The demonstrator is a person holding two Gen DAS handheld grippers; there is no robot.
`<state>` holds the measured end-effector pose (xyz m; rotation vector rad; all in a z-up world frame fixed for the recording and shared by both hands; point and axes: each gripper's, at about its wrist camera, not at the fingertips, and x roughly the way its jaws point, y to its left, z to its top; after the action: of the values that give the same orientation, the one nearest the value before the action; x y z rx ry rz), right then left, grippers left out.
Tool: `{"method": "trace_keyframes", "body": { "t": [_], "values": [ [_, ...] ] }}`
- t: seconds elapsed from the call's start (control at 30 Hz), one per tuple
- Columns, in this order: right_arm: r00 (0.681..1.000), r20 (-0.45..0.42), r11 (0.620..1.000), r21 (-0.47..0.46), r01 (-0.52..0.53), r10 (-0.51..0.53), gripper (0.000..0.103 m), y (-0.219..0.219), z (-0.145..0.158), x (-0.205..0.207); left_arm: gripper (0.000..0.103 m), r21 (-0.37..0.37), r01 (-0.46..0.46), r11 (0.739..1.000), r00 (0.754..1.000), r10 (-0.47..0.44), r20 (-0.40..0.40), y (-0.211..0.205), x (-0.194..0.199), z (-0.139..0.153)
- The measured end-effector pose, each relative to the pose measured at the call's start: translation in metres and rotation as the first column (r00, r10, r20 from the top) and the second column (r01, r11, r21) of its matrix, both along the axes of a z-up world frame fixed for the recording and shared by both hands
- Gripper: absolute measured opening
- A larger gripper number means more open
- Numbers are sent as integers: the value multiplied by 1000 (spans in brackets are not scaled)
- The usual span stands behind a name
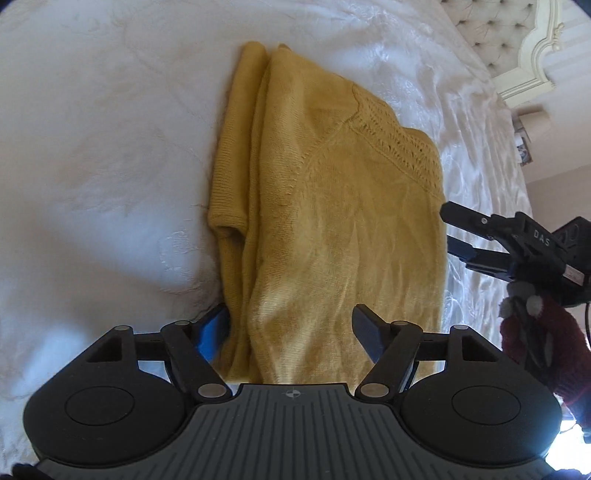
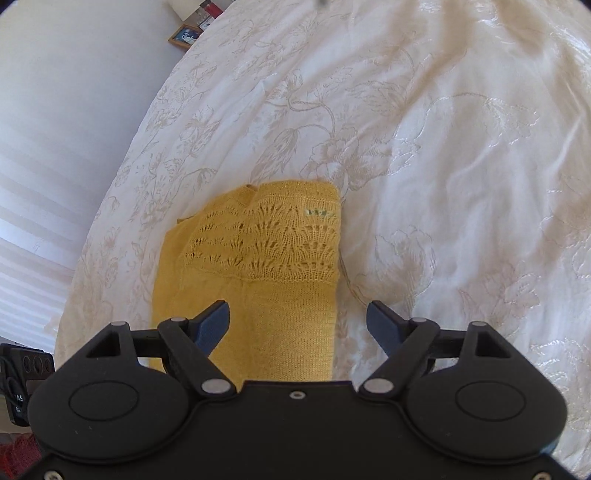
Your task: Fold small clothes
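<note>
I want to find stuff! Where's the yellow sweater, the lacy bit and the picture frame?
sweater (image 1: 332, 229): left wrist view, plain knit middle.
lacy bit (image 2: 273, 240): right wrist view, centre of the openwork band.
picture frame (image 2: 185, 36): right wrist view, its middle.

Yellow sweater's (image 1: 332, 221) near hem behind the left tongs (image 1: 290, 334); framed picture (image 2: 185, 35) blurred.

Left gripper (image 1: 290, 330) hangs with jaws spread wide, gripping nothing. Right gripper (image 2: 298, 325) sits to its right, jaws likewise parted, held by a hand (image 1: 535, 347) in a dark red glove.
</note>
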<state>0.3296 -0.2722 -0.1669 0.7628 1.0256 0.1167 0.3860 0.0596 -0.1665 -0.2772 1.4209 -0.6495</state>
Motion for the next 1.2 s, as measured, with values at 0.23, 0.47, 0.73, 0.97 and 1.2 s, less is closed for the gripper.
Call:
{"method": "trace_keyframes", "body": {
  "t": [0.23,0.47,0.73,0.97,1.2],
  "values": [
    [999,7,991,127,39,-41,91,3,-16,27,91,-64,71,995,997,-73,-26,-31,8,-14],
    [999,-15,988,147,51,-49,63,4,-18,33,37,-189,76,979,987,-100,-124,-22,8,-24],
    [999,5,995,86,41,-42,39,5,26,5,26,-289,81,954,973,-139,-184,-18,-7,-12],
    [998,3,997,51,66,-66,38,10,57,-56,26,-341,138,930,956,-214,-199,-38,-60,1],
    [993,-12,993,31,117,-117,37,-8,76,-142,26,-401,238,884,913,-345,-219,-79,-142,11]
  ]
}}
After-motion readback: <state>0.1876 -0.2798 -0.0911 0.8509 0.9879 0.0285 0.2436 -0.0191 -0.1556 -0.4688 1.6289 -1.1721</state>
